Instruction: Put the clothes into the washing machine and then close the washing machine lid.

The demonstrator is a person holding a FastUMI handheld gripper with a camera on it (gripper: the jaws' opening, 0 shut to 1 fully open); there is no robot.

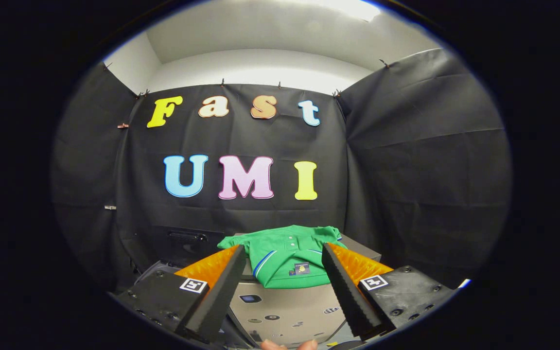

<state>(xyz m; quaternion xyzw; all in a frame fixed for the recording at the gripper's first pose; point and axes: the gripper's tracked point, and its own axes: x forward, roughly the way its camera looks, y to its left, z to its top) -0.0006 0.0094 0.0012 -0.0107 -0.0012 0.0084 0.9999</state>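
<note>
A black cloth booth wall [396, 160] is hanging across the far side of the scene, pinned along its top edge under a pale ceiling, with a side panel folding in on the right. Below it, a light grey, boxy washing machine [285, 311] is standing close ahead of the camera, its front face dotted with small dark stickers and a small dark panel; whether its lid is up or down cannot be made out. A bright green polo shirt [285, 253] with a blue-and-white stripe down one side is lying draped over the top of the machine, its lower hem hanging a little way down the front and a small dark tag showing near that hem. The gripper [281, 253] is hovering just short of the garment with its two ridged fingers [224, 287] spread wide apart, gripping nothing, the shirt sitting between and just beyond their tips. At the near edge, below the fingers, the fingertips of a person's hand [289, 345] are peeking into the picture.
</note>
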